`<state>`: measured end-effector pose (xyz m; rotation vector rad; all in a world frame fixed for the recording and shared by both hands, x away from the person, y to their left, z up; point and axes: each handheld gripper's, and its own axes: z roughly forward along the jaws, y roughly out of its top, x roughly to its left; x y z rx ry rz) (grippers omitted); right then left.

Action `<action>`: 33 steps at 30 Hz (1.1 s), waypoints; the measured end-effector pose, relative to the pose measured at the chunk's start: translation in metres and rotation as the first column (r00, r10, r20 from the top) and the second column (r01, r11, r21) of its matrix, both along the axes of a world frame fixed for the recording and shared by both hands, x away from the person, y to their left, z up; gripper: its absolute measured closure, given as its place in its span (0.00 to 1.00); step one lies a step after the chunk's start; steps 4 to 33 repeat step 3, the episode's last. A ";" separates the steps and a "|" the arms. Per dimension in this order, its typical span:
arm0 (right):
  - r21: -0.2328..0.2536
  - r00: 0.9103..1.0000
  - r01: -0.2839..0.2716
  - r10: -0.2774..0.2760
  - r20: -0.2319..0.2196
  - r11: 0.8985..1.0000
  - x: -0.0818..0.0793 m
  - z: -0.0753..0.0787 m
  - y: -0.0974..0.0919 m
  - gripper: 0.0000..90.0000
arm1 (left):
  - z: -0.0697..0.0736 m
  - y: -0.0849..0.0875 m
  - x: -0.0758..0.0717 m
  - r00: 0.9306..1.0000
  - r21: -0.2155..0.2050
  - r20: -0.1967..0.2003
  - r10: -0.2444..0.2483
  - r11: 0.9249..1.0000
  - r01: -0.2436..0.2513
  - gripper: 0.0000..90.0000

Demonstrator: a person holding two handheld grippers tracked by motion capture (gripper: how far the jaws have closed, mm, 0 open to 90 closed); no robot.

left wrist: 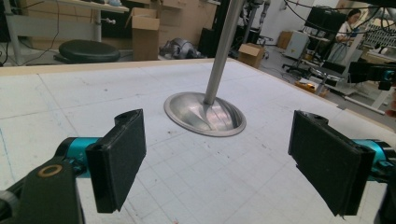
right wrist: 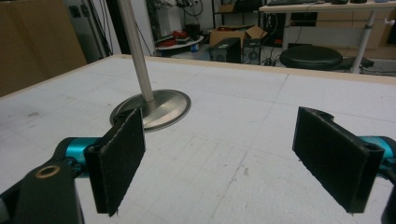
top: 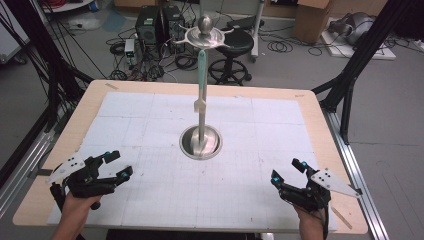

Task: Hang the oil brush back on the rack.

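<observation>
A tall metal stand rises from a round steel base (top: 200, 142) at the middle of the table, its pole (top: 201, 95) turning teal higher up and ending in a silver crown with a ball (top: 204, 31). The same base (left wrist: 204, 113) lies ahead in the left gripper view, and that base (right wrist: 154, 108) sits ahead to the left in the right gripper view. My left gripper (top: 118, 165) is open near the front left corner, nothing between its jaws. My right gripper (top: 286, 170) is open near the front right, also holding nothing.
A white gridded mat (top: 150, 125) covers the wooden table (top: 320, 130). Behind the table stand a black stool (top: 231, 52), computer boxes and loose cables on the floor. Black frame legs (top: 350, 75) flank the table. A person sits at a desk far right in the left gripper view.
</observation>
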<state>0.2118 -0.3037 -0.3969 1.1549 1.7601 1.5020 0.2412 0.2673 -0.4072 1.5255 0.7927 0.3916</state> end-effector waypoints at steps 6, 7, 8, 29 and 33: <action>0.004 1.000 -0.009 0.009 -0.002 1.000 0.001 -0.001 0.000 0.18 | 0.000 -0.001 0.000 1.000 0.002 -0.004 -0.003 1.000 0.003 0.22; 0.004 1.000 -0.009 0.009 -0.002 1.000 0.001 -0.001 0.000 0.18 | 0.000 -0.001 0.000 1.000 0.002 -0.004 -0.003 1.000 0.003 0.22; 0.004 1.000 -0.009 0.009 -0.002 1.000 0.001 -0.001 0.000 0.18 | 0.000 -0.001 0.000 1.000 0.002 -0.004 -0.003 1.000 0.003 0.22; 0.004 1.000 -0.009 0.009 -0.002 1.000 0.001 -0.001 0.000 0.18 | 0.000 -0.001 0.000 1.000 0.002 -0.004 -0.003 1.000 0.003 0.22; 0.004 1.000 -0.009 0.009 -0.002 1.000 0.001 -0.001 0.000 0.18 | 0.000 -0.001 0.000 1.000 0.002 -0.004 -0.003 1.000 0.003 0.22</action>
